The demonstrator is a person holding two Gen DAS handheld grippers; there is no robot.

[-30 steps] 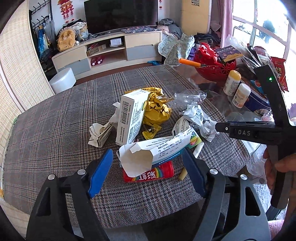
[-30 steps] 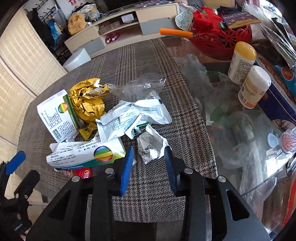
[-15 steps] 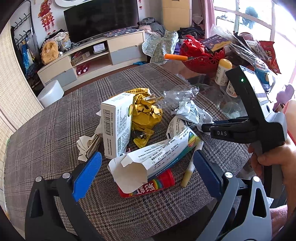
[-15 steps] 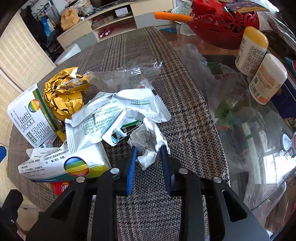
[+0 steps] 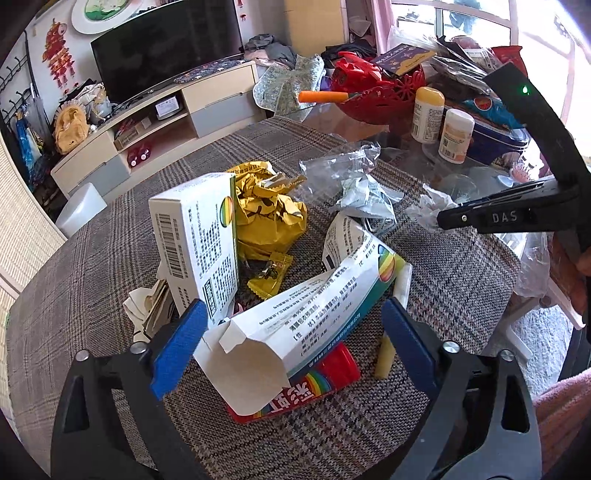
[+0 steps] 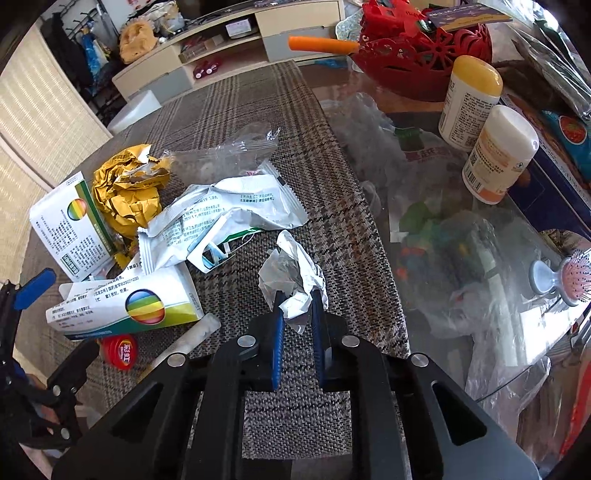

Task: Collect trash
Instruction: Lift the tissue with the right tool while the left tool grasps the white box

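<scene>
Paper wad (image 6: 291, 284), crumpled and white, sits pinched in the right gripper (image 6: 298, 306) on the plaid cloth (image 6: 243, 107), right of the litter pile. Left gripper (image 5: 291, 332) gapes wide around the near opened carton (image 5: 295, 317).

A long, low cream-and-grey TV cabinet (image 5: 155, 125) stands against the white wall (image 5: 258, 22), a black flat-screen television (image 5: 166, 59) upon it. Right of it, daylight pours through white-framed windows (image 5: 476, 22).

Crumpled foil wad (image 6: 291, 280) between right gripper (image 6: 297, 306) jaws, on checked cloth (image 6: 325, 206). Left of it: flat wrapper (image 6: 229, 218), opened carton (image 6: 125, 310) lying over tube (image 6: 120, 350). Two bottles (image 6: 498, 155) far right.
</scene>
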